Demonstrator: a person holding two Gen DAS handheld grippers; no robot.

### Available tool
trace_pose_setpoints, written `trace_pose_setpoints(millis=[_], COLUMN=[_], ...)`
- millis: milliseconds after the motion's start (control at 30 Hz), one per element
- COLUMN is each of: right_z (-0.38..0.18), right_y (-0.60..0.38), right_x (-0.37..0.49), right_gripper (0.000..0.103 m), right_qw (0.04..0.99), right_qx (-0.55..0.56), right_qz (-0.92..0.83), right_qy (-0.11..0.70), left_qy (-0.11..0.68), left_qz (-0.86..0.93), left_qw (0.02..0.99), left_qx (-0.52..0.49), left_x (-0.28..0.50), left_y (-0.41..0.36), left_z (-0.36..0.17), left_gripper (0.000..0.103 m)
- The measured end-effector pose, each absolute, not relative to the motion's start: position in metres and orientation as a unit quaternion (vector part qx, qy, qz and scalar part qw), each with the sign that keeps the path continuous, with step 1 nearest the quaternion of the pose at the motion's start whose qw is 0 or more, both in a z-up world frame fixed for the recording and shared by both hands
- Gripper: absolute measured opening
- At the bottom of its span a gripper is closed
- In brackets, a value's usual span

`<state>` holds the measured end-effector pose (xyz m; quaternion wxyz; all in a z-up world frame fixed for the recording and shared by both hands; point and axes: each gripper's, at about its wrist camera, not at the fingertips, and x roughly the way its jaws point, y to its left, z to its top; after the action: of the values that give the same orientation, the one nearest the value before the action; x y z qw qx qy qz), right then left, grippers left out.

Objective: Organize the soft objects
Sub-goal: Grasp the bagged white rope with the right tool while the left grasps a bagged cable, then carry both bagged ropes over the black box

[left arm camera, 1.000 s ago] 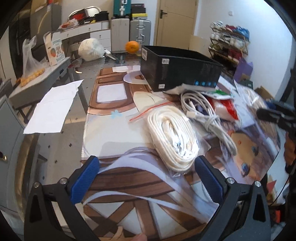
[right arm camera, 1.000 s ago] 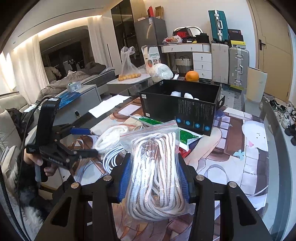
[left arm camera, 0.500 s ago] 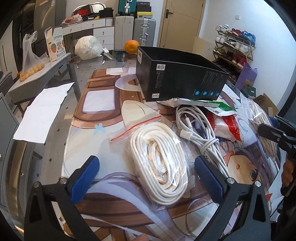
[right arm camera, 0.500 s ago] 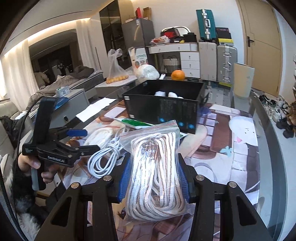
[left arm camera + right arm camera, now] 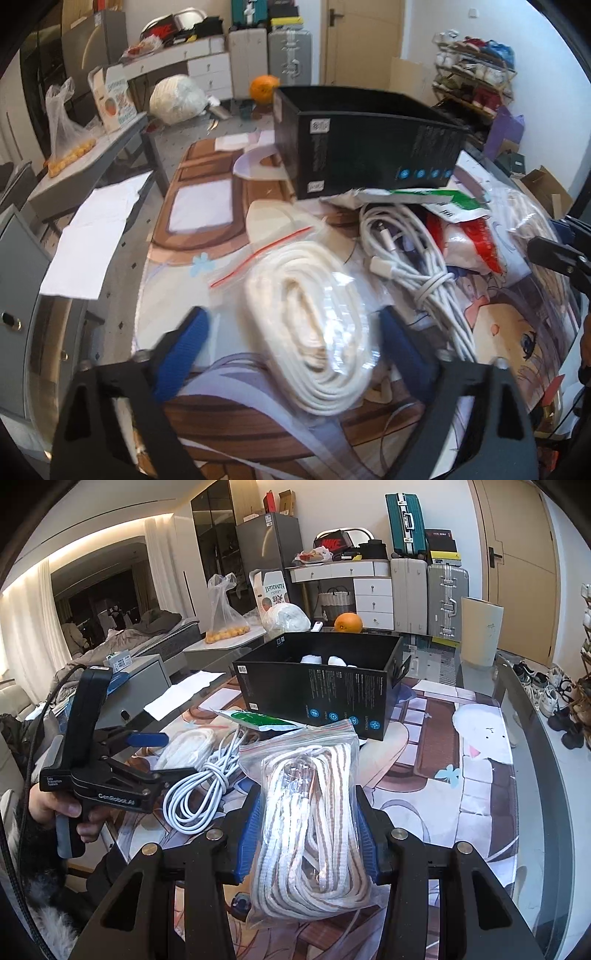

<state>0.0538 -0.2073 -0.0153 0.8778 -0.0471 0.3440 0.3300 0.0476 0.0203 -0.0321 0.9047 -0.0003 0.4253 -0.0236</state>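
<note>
A clear zip bag of white rope (image 5: 310,325) lies on the printed table mat (image 5: 199,206). My left gripper (image 5: 293,317) straddles it and its jaws are closing; the blue pads (image 5: 184,347) stand just off the bag's sides. In the right wrist view the left gripper (image 5: 166,757) sits at the left, held by a hand (image 5: 48,808). My right gripper (image 5: 308,801) is shut on a zip bag of brown-striped white rope (image 5: 310,819), held above the mat. A black open box (image 5: 317,698) with white bundles (image 5: 325,660) inside stands beyond.
A loose white cable bundle (image 5: 413,266) and green and red packets (image 5: 443,199) lie between the bagged rope and the black box (image 5: 369,147). An orange (image 5: 348,622) sits behind the box. White paper (image 5: 96,232) lies at the table's left edge.
My left gripper's jaws have narrowed from wide apart to close around the bagged white rope, after sliding in over it. The right gripper keeps the striped rope bag in place.
</note>
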Motion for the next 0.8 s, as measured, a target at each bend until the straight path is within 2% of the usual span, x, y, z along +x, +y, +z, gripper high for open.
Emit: trace_pose_setpoints(millis=[33,67,167,400,800], right_z=[-0.015,-0.016,-0.015,-0.011,0.012], right_y=[-0.207,-0.206,-0.206,-0.206,-0.200], right_x=[0.054,0.054,0.053,0.052,0.064], right_gripper=[0.047,0.047,0.047,0.047,0.046], right_qw=[0.878,0.878,0.878,0.883,0.891], right_qx=[-0.048,-0.048,-0.050,-0.052,-0.050], right_qz=[0.330,0.331,0.330,0.327,0.320], right_qy=[0.343,0.343,0.342,0.334,0.317], left_qy=[0.418,0.411,0.402,0.381,0.322], left_qz=[-0.031,-0.033,-0.039,-0.040,-0.076], left_qw=[0.908,0.911,0.915,0.924,0.943], left_qx=[0.001,0.004,-0.003,-0.013,-0.035], left_x=[0.046,0.044,0.041,0.034,0.036], left_y=[0.020,0.020,0.025,0.029,0.027], left_z=[-0.030,-0.029,-0.027,-0.020,0.029], left_gripper=[0.055,0.046,0.036,0.033,0.033])
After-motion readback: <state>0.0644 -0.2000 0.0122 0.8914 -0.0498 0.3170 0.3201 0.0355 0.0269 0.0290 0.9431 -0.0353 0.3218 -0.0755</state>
